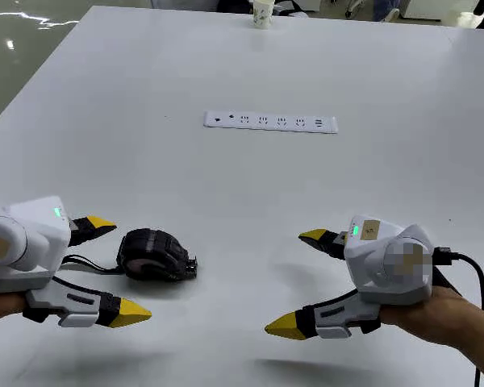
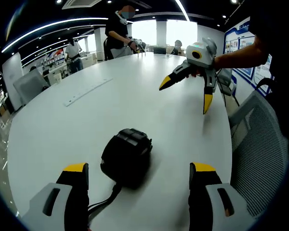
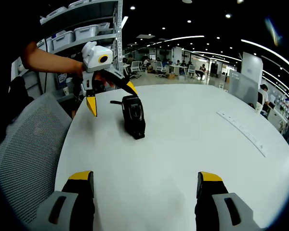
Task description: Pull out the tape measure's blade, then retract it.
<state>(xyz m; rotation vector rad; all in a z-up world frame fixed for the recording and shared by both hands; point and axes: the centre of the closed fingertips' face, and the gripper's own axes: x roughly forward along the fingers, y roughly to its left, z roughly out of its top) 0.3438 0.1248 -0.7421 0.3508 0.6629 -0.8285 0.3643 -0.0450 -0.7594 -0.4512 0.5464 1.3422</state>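
Starting position, head view. The black tape measure (image 1: 155, 255) lies on the white tabletop (image 1: 242, 185) at the lower left of the frame. No blade is drawn out, and its strap trails toward the left edge. The left claw (image 1: 121, 267) stands wide, with one yellow tip on either side of the case and no contact visible. The right claw (image 1: 294, 280), at lower right, is equally wide, holds nothing and is well apart from the case.

The step in hand appears to be the first grasp. The left claw should close firmly across the case so it cannot slide, leaving the blade's mouth, which faces frame right, clear for the right claw to pinch the hook.

A paper cup (image 1: 262, 13) stands at top centre, and its contents cannot be told. A power strip (image 1: 270, 122) lies in the upper middle.
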